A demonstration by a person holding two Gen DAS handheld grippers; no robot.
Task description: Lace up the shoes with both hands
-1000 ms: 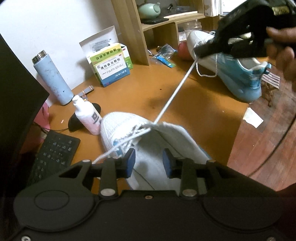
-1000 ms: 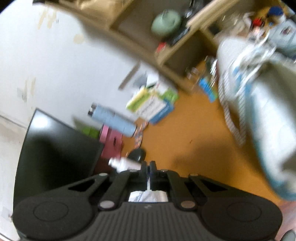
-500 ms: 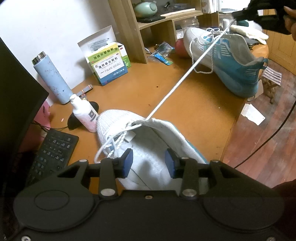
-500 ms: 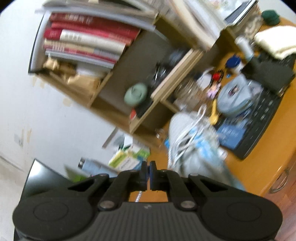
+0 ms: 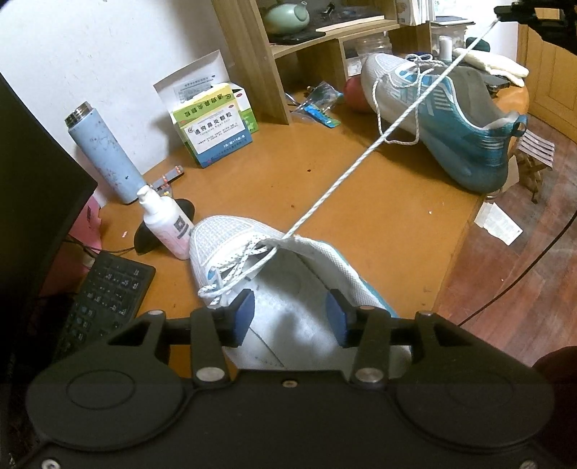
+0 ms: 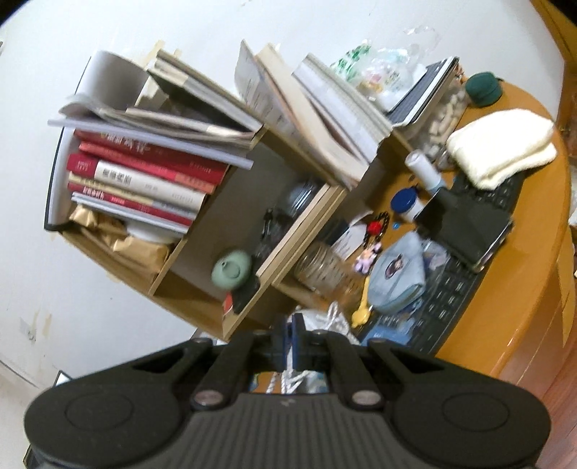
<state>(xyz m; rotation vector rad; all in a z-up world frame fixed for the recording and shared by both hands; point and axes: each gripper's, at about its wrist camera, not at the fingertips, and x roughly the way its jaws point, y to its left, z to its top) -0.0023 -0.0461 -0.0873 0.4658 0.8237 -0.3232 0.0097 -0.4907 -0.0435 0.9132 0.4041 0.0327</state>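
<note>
Stretching taut across the orange-brown wooden desk (image 5: 378, 231), a white speckled shoelace (image 5: 364, 158) runs from the eyelets of the white mesh sneaker (image 5: 288, 288) near the desk's front edge up to the right gripper (image 5: 505, 10), whose jaws are pressed together on it. Over the sneaker's mouth, the left gripper (image 5: 290, 317) has its blue-padded jaws opening, nothing pinched. Behind: a teal-and-white second sneaker (image 5: 443, 119), a pale blue steel flask (image 5: 104, 151), a wooden bookshelf (image 6: 252, 202) against the white wall (image 5: 108, 54), dark plank flooring (image 5: 512, 281) beyond the desk.

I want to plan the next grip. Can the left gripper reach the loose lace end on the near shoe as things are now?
Probably yes: the left gripper is opening, nothing between its pads, and the loose lace end lies uncovered just beside its left finger.
</note>
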